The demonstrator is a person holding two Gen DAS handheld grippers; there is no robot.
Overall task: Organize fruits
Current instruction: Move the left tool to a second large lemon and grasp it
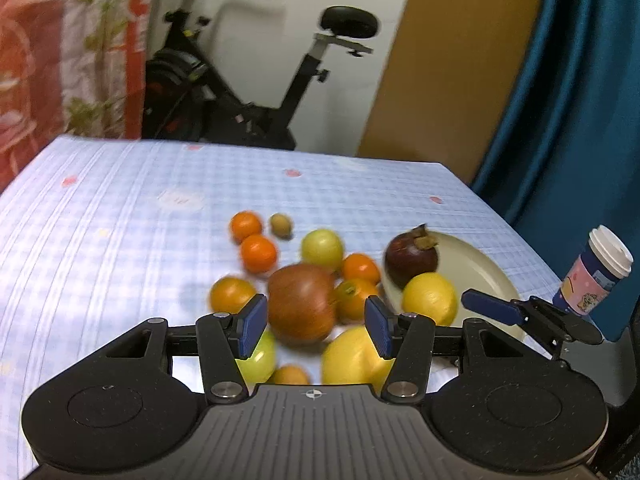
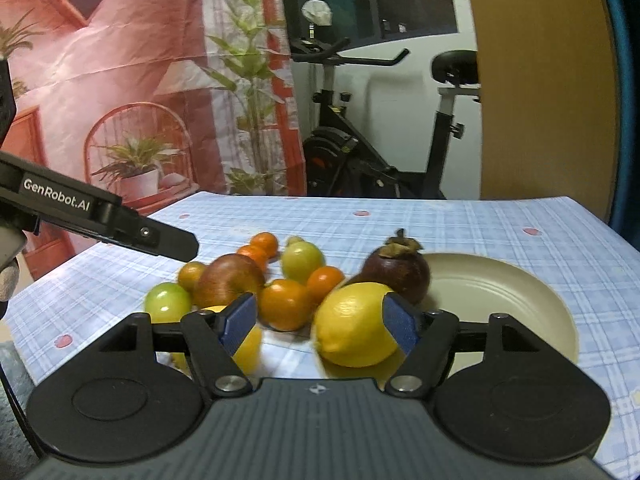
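A pile of fruit lies on the blue checked tablecloth. My left gripper is open, its pads either side of a reddish-brown apple without touching it. Oranges, a green fruit and yellow lemons surround it. A cream plate at the right holds a dark mangosteen and a lemon. My right gripper is open, with the lemon against its right pad at the plate's near edge. The mangosteen sits behind it.
A lidded paper cup stands past the table's right edge. An exercise bike stands behind the table, with a red printed backdrop to the left and a blue curtain to the right. The left gripper's body reaches in over the fruit.
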